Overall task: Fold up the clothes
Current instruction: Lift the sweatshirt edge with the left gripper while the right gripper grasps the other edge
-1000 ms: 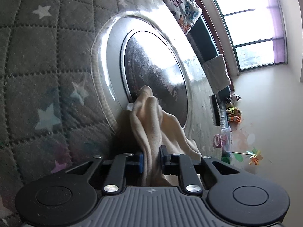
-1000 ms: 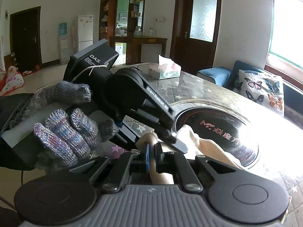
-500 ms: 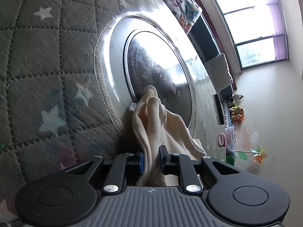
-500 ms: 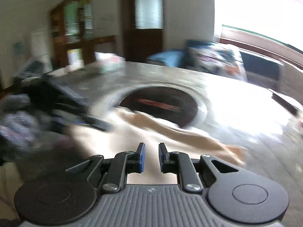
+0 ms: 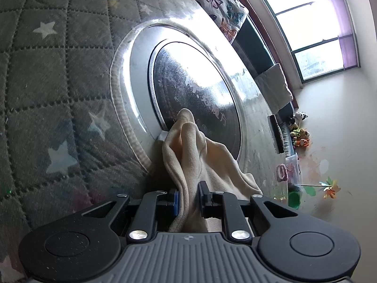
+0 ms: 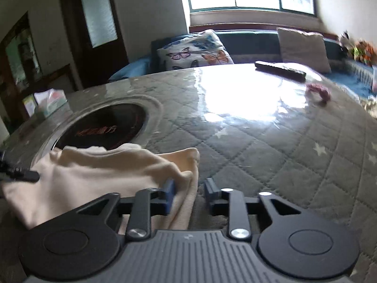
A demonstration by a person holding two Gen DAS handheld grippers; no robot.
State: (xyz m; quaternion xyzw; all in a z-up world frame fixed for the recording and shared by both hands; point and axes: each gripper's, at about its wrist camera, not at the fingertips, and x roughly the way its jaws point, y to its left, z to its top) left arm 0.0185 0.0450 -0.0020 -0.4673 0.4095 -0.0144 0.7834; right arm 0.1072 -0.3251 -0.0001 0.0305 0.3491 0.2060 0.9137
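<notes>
Left gripper (image 5: 188, 194) stayed clamped on the cream garment (image 5: 195, 155) | right gripper (image 6: 188, 194) had let go within 1 s, fingers spread, fabric edge (image 6: 188, 188) lying loose between them | garment bunched at the hotplate's (image 6: 101, 127) 6 o'clock on the quilted table cover (image 6: 271, 155) | judged: regrasping another edge before folding.

We saw one garment: a cream fleece-like cloth (image 5: 188, 151), soft, plain, no print visible. It was bunched into thick rolled folds, not flat. In the left wrist view a gathered ridge ran forward and ended in a rounded tip over the edge of the dark round inset in the desk (image 5: 59, 75). In the right wrist view the cloth (image 6: 101, 172) lay crumpled on the quilted star-pattern desk (image 6: 271, 146) cover, its far edge overlapping the inset rim, one corner hanging down on the right.
</notes>
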